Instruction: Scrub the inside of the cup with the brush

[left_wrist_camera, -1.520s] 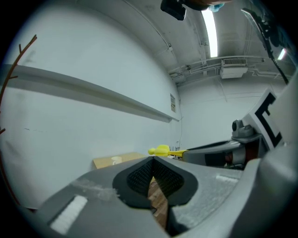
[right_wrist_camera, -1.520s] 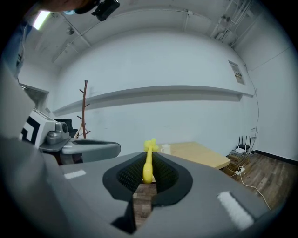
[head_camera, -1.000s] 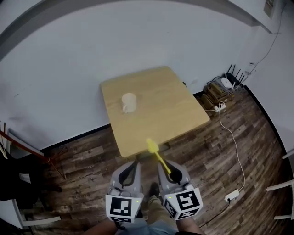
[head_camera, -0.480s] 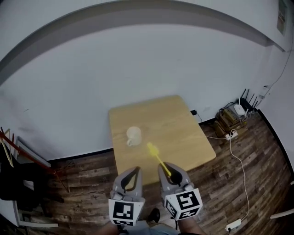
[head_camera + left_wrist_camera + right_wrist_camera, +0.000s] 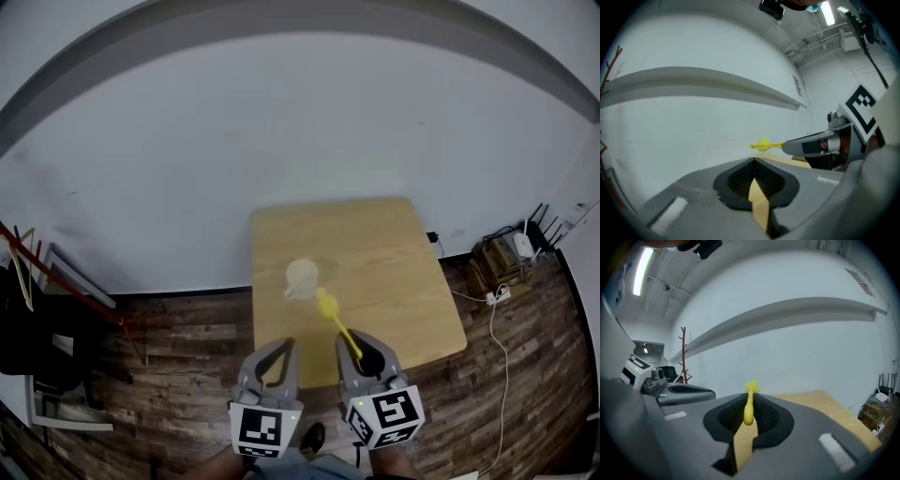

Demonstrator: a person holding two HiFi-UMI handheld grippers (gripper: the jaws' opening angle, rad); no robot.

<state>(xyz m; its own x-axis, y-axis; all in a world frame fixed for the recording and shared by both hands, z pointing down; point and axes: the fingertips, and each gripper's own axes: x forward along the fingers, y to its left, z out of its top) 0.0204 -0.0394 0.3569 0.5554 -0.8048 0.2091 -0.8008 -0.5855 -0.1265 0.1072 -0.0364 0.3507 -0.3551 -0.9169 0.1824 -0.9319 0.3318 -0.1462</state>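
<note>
Clamped on the handle of a yellow brush, the right tool, with the bristle end pointing forward over the wooden surface. Just beside it and level with it, the left tool, jaws pressed together with nothing between them, only the wood of the surface showing through the slit below. White cup upright on the surface near the left edge, handle turned toward the near side; brush head close at its right in the head view, in the air and not inside the cup. Tips of both tools over the near edge of the surface, marker cubes at the rear, toward the person. Beyond the surface, a plain white wall with a long ledge high across it. Dark wood floor all round; cables and a router on it at the right, a red coat stand at the left.
</note>
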